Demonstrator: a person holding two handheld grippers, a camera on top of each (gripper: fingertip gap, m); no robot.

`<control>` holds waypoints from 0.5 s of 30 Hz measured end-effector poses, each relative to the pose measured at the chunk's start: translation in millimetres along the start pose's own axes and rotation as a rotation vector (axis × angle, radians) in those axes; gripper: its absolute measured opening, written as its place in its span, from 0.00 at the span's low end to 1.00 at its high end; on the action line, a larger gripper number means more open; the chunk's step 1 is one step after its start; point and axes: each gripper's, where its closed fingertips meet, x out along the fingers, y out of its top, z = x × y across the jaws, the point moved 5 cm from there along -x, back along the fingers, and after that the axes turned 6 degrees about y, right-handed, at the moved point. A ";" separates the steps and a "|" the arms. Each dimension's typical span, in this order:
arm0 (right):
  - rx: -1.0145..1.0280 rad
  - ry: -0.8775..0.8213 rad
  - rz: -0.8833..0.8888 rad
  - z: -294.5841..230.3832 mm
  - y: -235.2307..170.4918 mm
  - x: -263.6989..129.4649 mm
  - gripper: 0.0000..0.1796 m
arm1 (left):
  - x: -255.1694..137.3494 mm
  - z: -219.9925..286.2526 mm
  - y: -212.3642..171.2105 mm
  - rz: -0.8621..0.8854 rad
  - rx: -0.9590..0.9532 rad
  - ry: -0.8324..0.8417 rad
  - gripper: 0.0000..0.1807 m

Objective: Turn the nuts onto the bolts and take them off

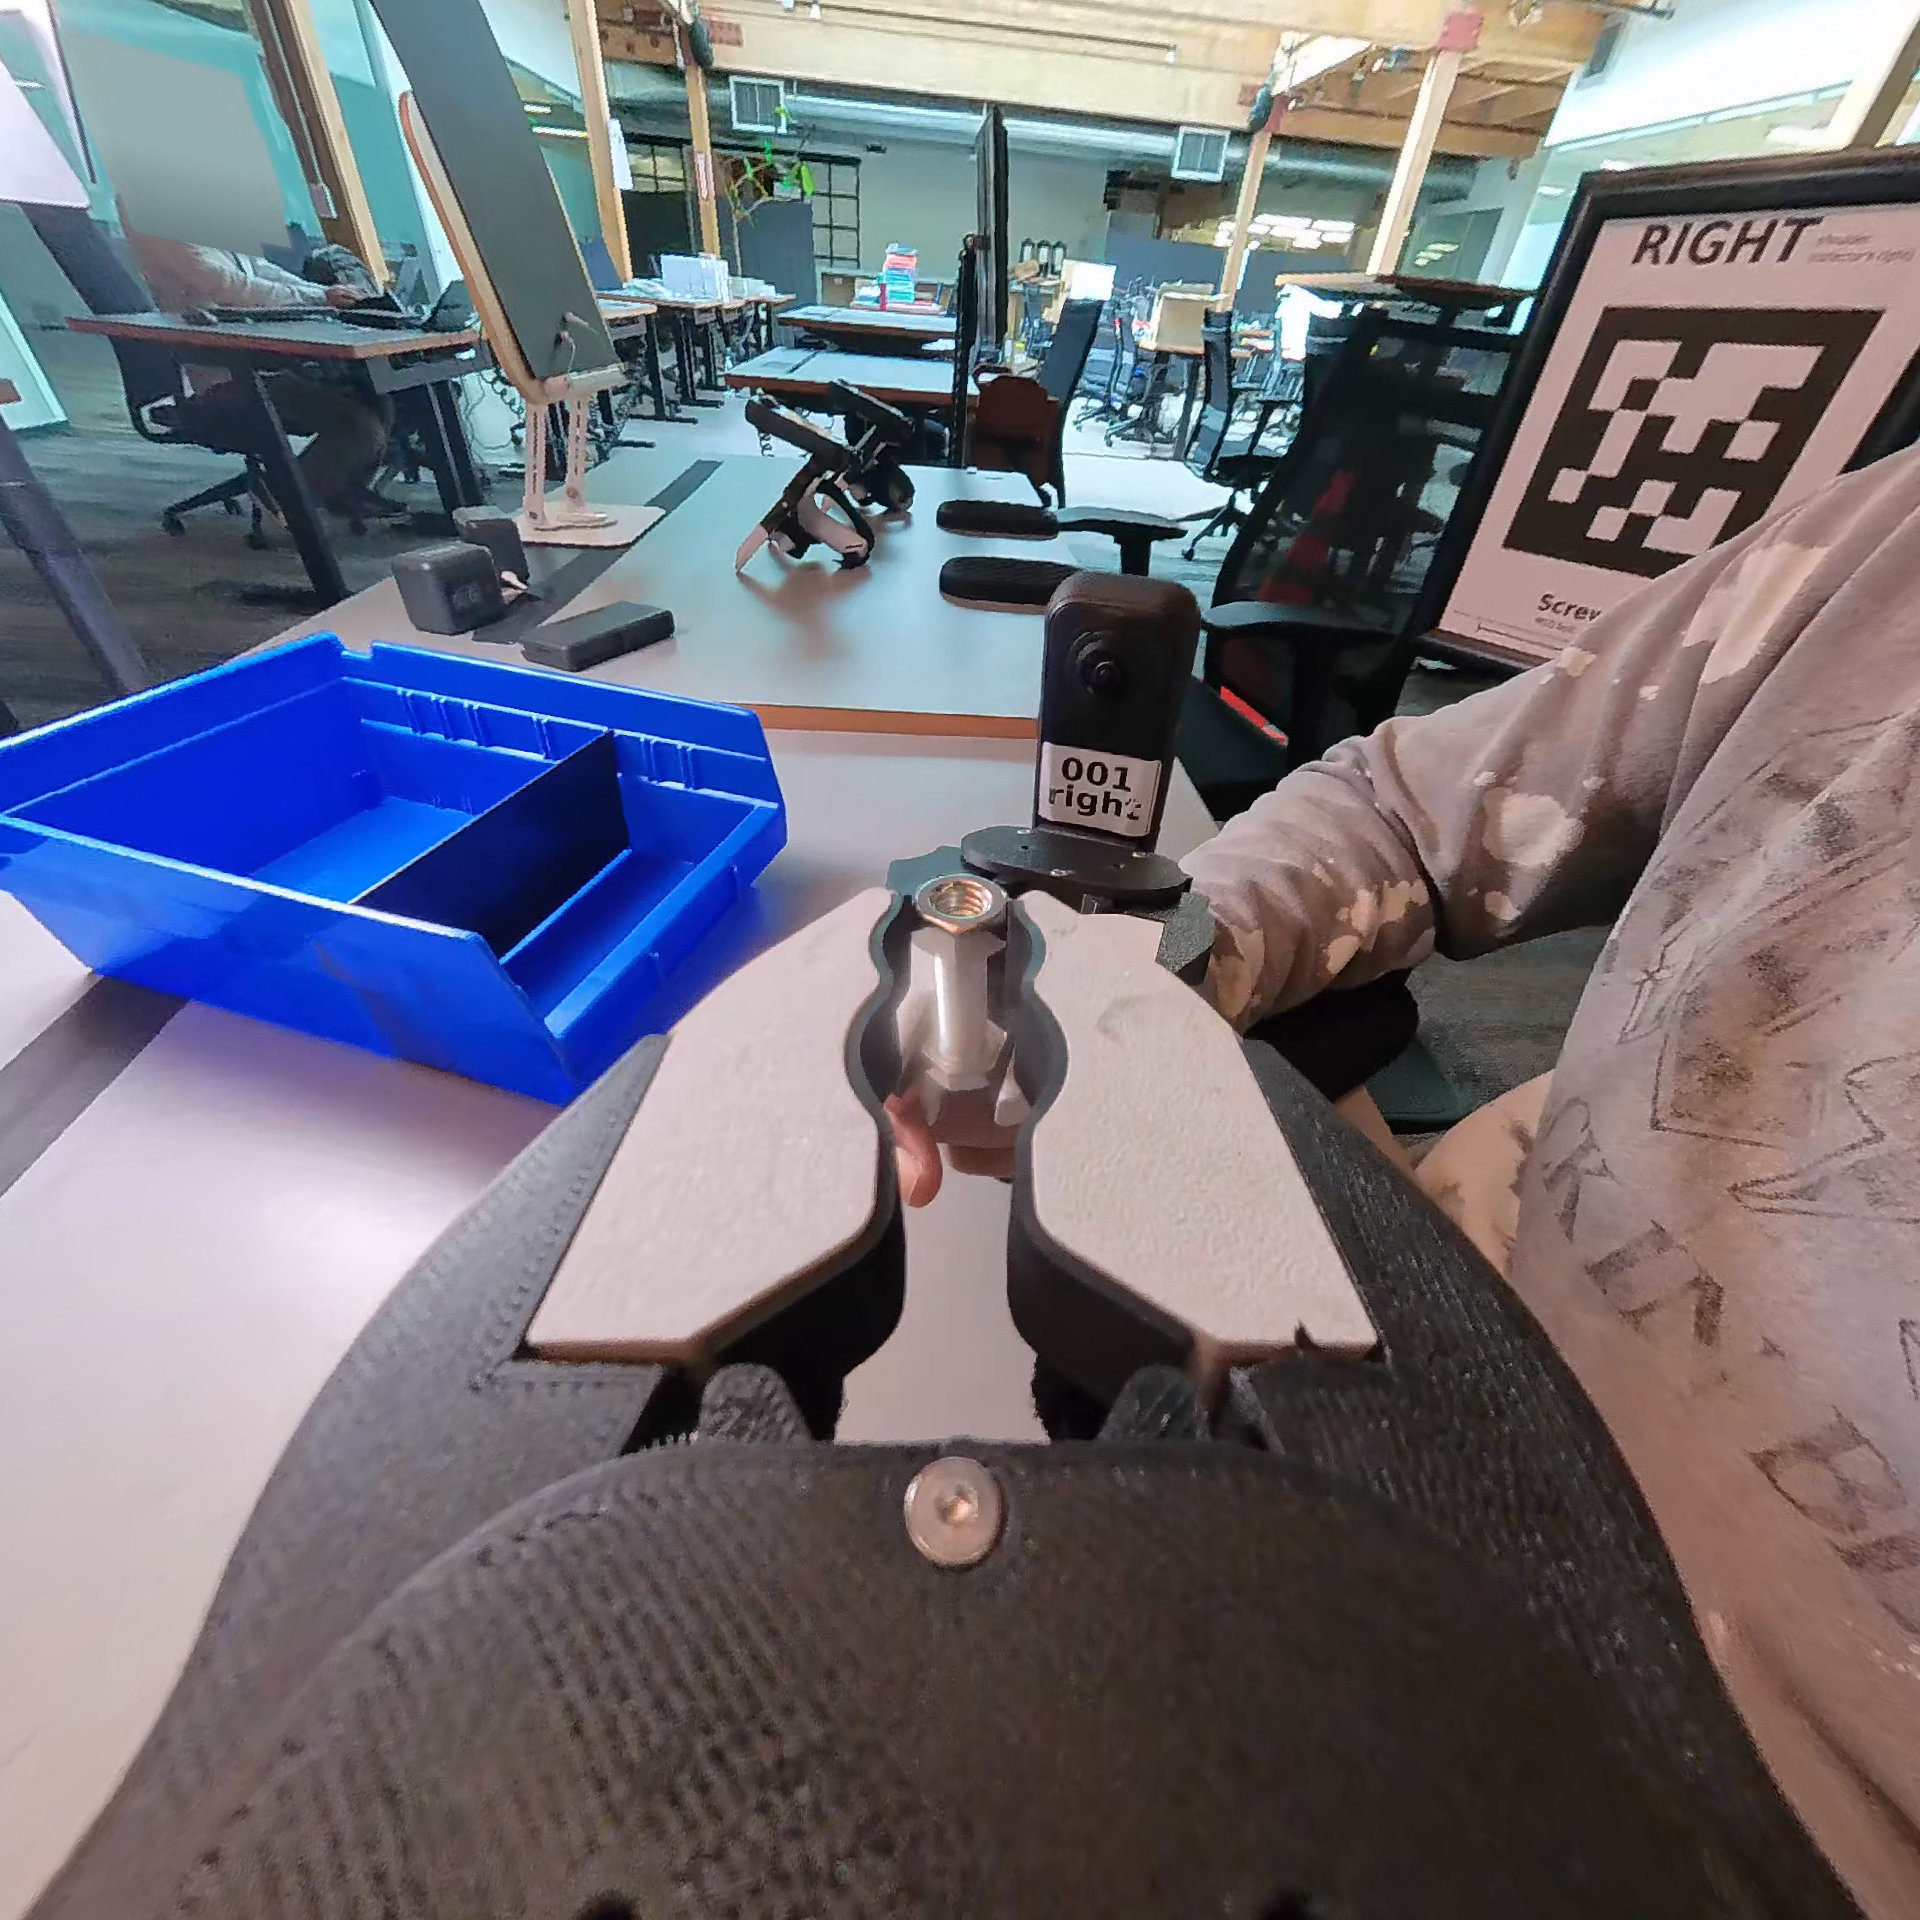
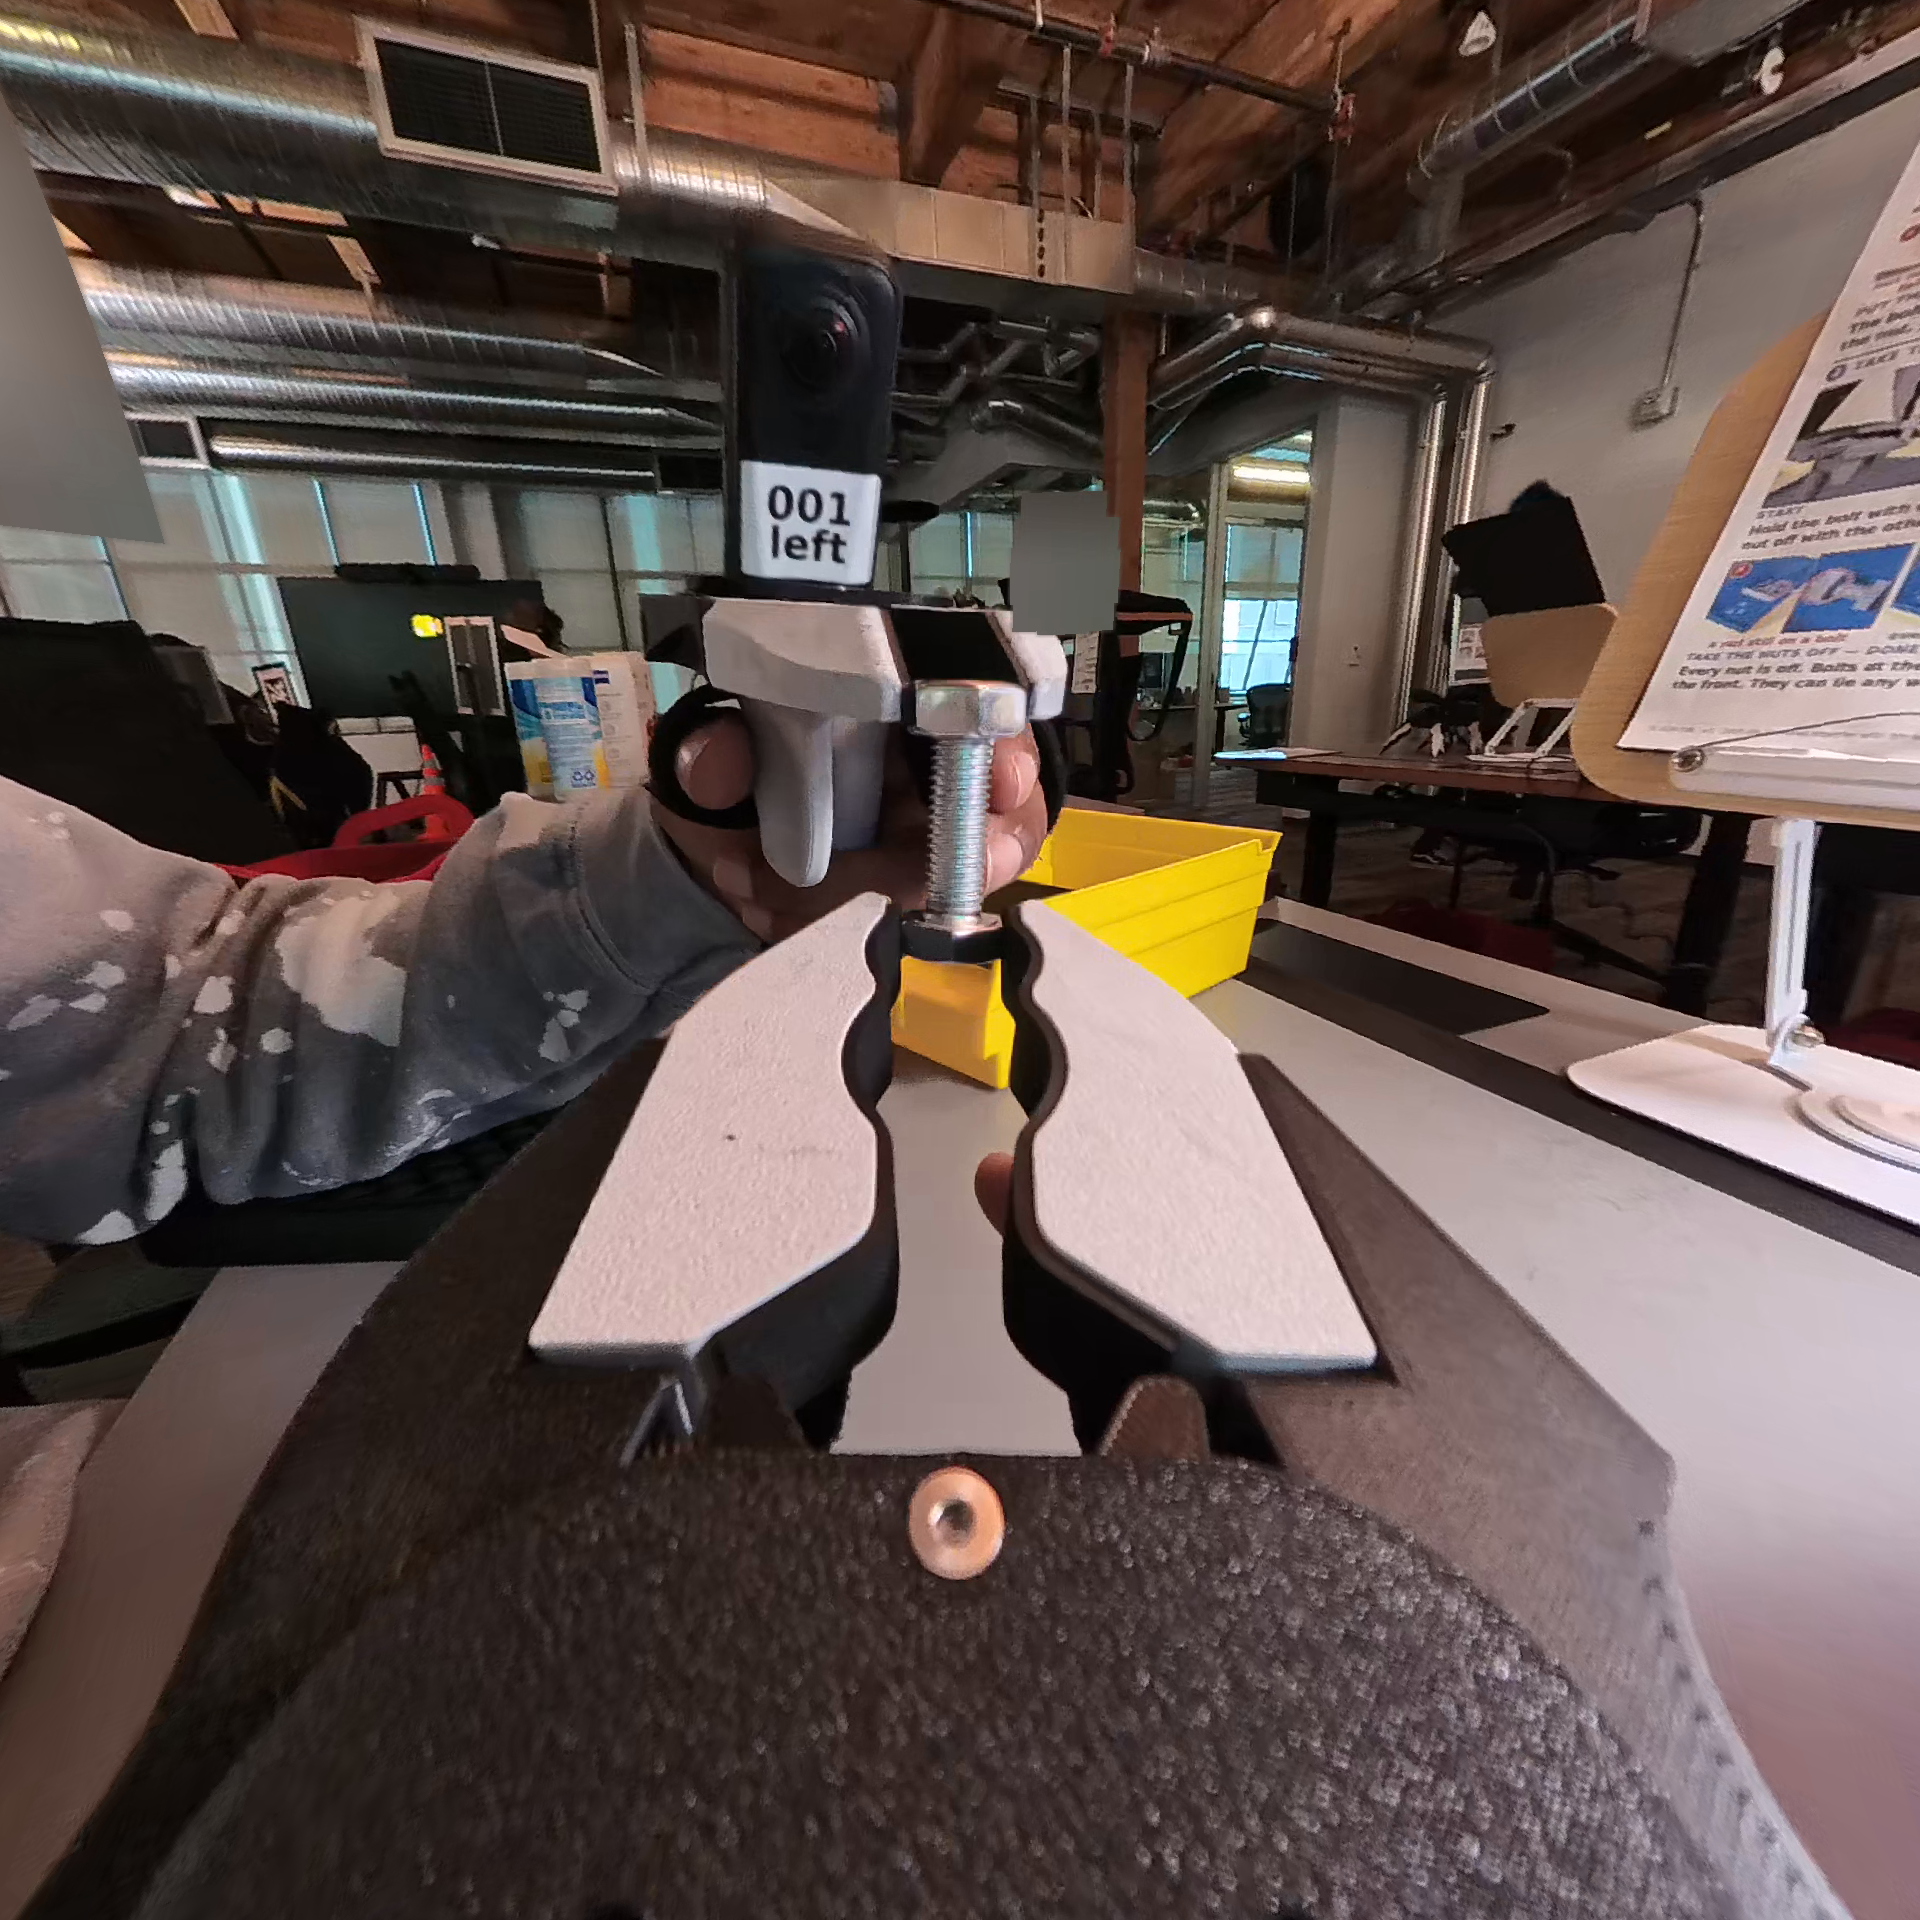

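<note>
A silver bolt [image 2: 961,821] hangs upright in the air between my two grippers, above the grey table [image 2: 1455,1195]. My left gripper [image 1: 961,920] is shut on the bolt's hex head; in the right wrist view the left gripper [image 2: 966,691] sits above, facing the camera. The bolt [image 1: 940,1013] runs down below the left fingers [image 1: 748,1143]. My right gripper [image 2: 951,925] is shut at its tips on a dark nut [image 2: 948,938] at the bolt's lower end. That nut [image 1: 961,1086] also shows in the left wrist view. The lower thread end is hidden by the nut.
An empty blue bin [image 1: 644,935] with a divider sits on the table to the left. A yellow bin [image 2: 1143,883] sits behind the bolt. An instruction board on a white stand [image 2: 1766,582] is at the right. The person's sleeves [image 1: 1455,790] frame the space. The grippers are tip to tip, or close to it.
</note>
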 end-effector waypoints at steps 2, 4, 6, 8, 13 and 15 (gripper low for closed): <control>0.000 0.013 0.016 -1.6 3.0 -0.1 0.10 | -1.2 1.1 1.9 0.022 -0.017 -0.024 0.10; -0.006 0.027 0.027 -3.9 5.5 0.1 0.10 | -2.7 2.9 3.5 0.038 -0.024 -0.049 0.10; -0.008 0.038 0.039 -6.1 7.8 0.4 0.10 | -4.0 4.7 5.4 0.046 -0.029 -0.067 0.10; -0.008 0.048 0.051 -7.9 10.2 0.7 0.10 | -5.2 6.6 7.4 0.057 -0.027 -0.080 0.10; 0.006 0.067 0.072 -10.7 13.5 0.9 0.10 | -5.9 9.1 9.7 0.075 -0.034 -0.096 0.10; 0.021 0.064 0.063 -10.1 12.4 1.5 0.10 | -5.1 8.7 9.1 0.071 -0.025 -0.081 0.10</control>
